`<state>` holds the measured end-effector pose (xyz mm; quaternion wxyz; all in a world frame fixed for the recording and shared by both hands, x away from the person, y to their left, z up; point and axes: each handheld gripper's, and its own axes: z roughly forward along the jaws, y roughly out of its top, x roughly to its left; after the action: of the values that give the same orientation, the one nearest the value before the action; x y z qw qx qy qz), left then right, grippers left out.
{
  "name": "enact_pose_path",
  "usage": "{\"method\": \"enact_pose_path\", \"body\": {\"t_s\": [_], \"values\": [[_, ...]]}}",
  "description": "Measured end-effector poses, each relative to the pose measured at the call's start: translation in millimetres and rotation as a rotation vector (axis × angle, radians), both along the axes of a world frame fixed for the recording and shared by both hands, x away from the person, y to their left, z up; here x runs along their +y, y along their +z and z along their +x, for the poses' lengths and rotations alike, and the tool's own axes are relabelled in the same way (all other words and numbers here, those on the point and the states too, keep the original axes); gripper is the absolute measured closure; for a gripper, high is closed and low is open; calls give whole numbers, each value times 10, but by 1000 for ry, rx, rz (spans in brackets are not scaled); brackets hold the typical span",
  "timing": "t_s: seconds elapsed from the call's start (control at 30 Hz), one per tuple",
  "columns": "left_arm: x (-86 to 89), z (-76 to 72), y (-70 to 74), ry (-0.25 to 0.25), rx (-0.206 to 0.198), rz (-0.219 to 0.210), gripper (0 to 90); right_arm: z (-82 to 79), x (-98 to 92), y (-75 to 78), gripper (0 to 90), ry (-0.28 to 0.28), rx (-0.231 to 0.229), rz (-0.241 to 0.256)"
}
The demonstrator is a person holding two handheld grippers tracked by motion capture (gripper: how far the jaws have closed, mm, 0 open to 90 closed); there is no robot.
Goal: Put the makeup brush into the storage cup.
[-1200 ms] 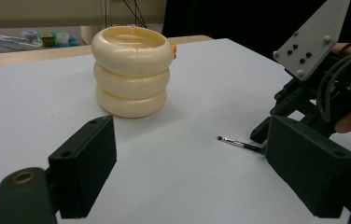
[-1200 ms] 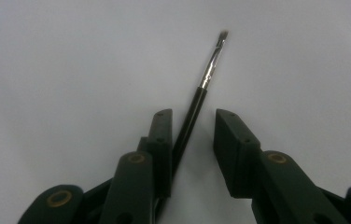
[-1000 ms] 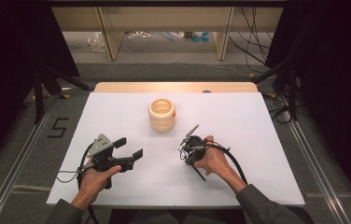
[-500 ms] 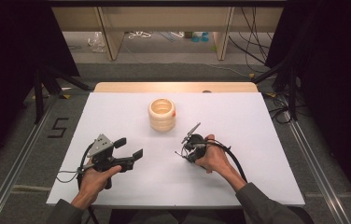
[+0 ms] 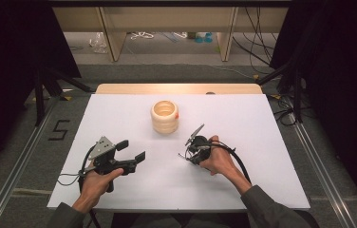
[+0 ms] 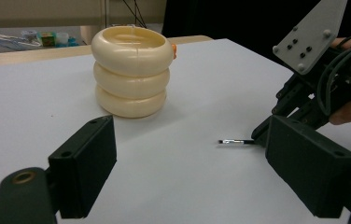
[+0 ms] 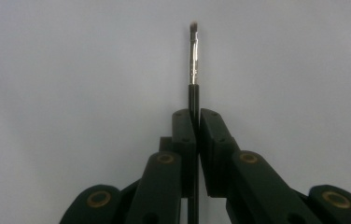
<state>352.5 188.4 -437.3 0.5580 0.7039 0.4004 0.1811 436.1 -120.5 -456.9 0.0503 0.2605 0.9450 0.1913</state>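
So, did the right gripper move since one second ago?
No. In the high view the right gripper keeps the same spot below and right of the cream ring stack.

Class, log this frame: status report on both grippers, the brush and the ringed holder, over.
Left gripper open, empty. Right gripper shut on thin brush, tip out over the table. Cream ringed holder upright, untouched. Path between clear.

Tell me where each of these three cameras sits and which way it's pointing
High view: above the person's side, looking forward and down on the white table; both forearms show.
Left gripper view: rides the left gripper, facing the cream three-ring stack; own open jaws show.
Right gripper view: rides the right gripper, facing the tabletop; jaws clamp a thin black-handled brush.
Shared: the left gripper view also shows that brush.
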Motion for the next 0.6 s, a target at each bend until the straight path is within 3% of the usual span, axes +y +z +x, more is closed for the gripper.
{"method": "enact_pose_path", "body": {"t_s": [0.6], "values": [[6, 7, -3, 3, 1, 7, 160, 105, -244, 473, 858, -33, -115, 178]]}}
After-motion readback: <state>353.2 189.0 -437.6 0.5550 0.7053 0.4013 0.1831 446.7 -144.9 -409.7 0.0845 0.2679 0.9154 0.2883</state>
